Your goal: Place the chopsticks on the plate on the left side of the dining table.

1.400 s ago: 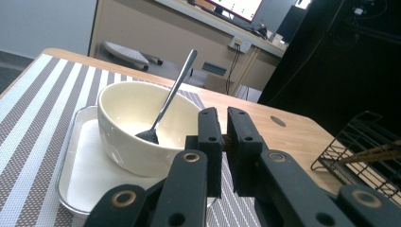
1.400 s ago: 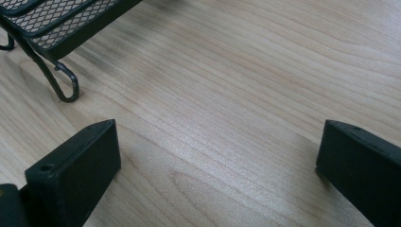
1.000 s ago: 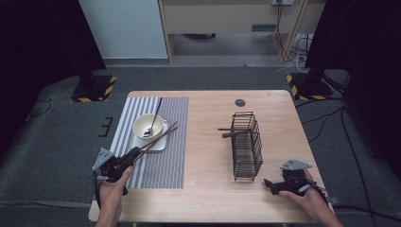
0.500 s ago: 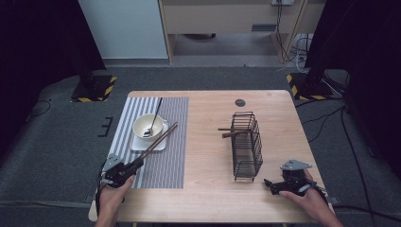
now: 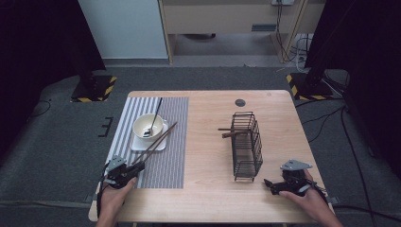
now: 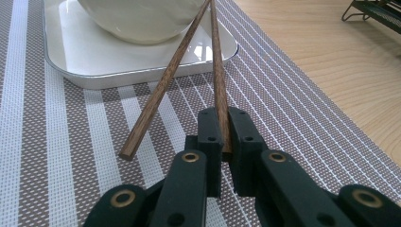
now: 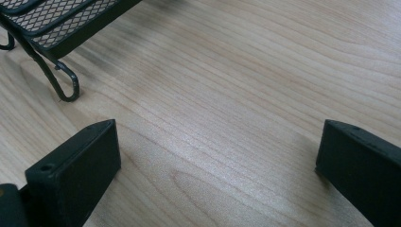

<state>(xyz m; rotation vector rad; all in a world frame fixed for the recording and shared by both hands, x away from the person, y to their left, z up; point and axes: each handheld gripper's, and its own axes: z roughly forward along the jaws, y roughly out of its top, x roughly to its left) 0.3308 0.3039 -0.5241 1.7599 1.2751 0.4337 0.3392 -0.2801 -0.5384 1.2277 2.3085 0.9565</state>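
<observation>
1 chopstick (image 6: 219, 80) clamped in left tongs (image 6: 221, 130).

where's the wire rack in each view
High view: the wire rack lies right of centre on the wooden table, ahead of the right hand-held gripper.
Left gripper view: one corner of it at the top right edge.
Right gripper view: its mesh and a curled foot at top left.
Shared landmark: the wooden table.

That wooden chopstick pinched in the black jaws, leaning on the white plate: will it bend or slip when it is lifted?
The chopstick looks like straight, thin wood, so it probably stays stiff and weighs little. The left gripper pinches it near one end, so the long free part may swing or twist. Its smooth finish could let it slide.
</observation>
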